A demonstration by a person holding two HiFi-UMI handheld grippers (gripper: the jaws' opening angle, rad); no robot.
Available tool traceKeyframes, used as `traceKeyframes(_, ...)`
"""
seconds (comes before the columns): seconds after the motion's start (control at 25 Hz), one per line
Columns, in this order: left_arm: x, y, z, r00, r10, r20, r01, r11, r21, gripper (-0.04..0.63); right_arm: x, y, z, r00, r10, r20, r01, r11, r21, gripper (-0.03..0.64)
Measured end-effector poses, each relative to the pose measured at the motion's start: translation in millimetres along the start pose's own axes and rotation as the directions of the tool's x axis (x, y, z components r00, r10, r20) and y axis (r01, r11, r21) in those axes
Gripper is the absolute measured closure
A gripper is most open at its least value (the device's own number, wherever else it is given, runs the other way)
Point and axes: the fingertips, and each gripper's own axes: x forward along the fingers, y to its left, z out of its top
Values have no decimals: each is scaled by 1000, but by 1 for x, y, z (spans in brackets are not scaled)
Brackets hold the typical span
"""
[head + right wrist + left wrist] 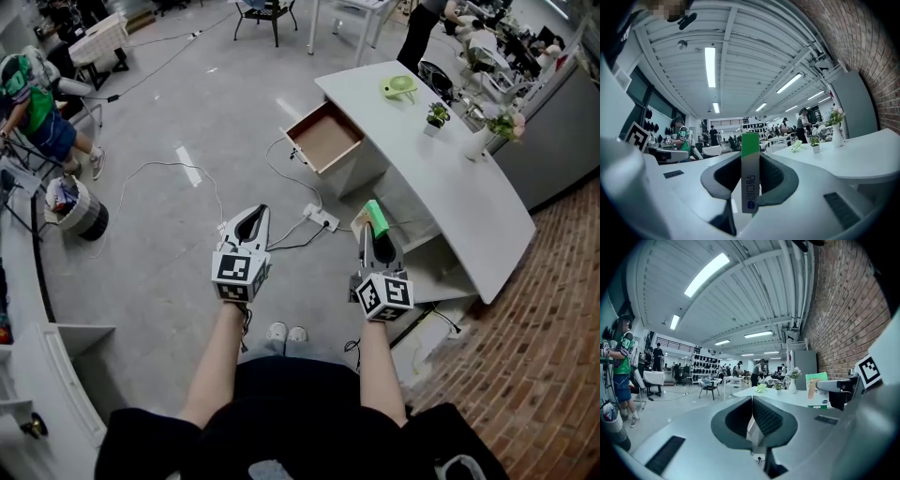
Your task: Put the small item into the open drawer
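Note:
In the head view the right gripper [377, 234] is shut on a small green and white box [376, 217], held upright over the floor in front of the white desk [441, 202]. The right gripper view shows the box [750, 178] standing on edge between the pads [774, 176]. Past both grippers, the open drawer [325, 138] sticks out of the desk's near end, its brown inside bare. My left gripper [251, 221] hovers level to the left of the right one, shut on nothing. From the left gripper view the box [816, 390] shows at the right.
On the desk stand a green fan [398, 87], a small potted plant [436, 116] and a vase of flowers [487, 136]. A power strip [323, 219] and cables lie on the floor below the drawer. A brick floor [544, 328] runs at the right. A person [33, 112] stands far left.

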Motion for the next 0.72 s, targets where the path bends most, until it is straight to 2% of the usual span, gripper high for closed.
traceKeyframes(0.2,2,-3,-8,1000,16,-25,-16,1000,-3,571,1,-8,-1,1000,-8,-18,8,1000,29,532)
traceKeyframes(0.52,13,-6,-4,999,47,0,-47,999,13,571,10,-34,-6,998,44,39,-45,999,30,532)
traceKeyframes(0.72,19,-5,4,998,68,-2,-68,998,6,571,13,-43,5,999,29,33,-30,999,28,532)
